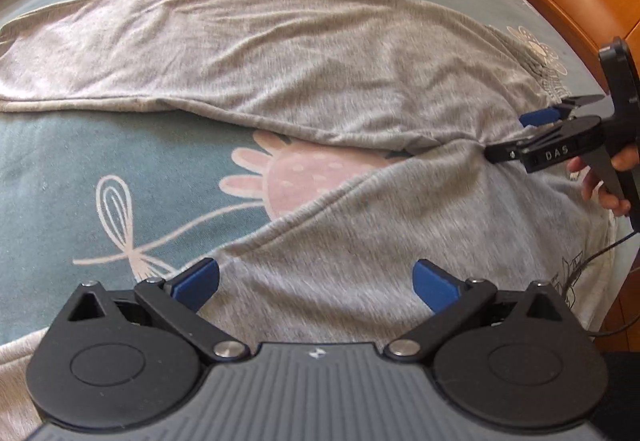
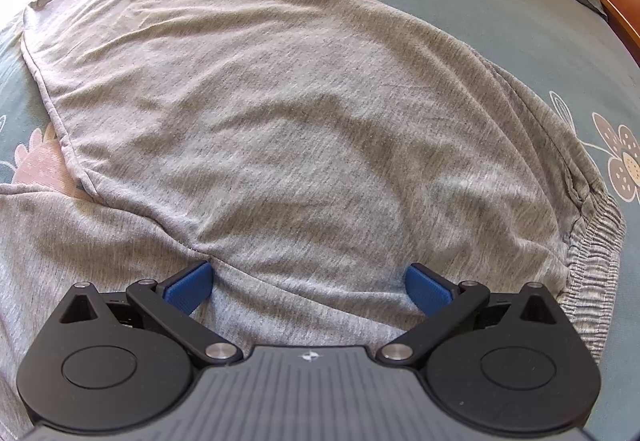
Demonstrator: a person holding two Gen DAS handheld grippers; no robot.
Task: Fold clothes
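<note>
Lying spread on the bed, grey trousers sit under both tools: left tool gapes over a leg, right tool gapes near the waistband

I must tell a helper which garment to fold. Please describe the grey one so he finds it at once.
Look at the bed with the blue-green floral sheet. Across it lie the grey trousers, two long legs spread apart in a V, with a gathered elastic waistband at one end. They are the only plain grey cloth there; everything around them is patterned.
</note>
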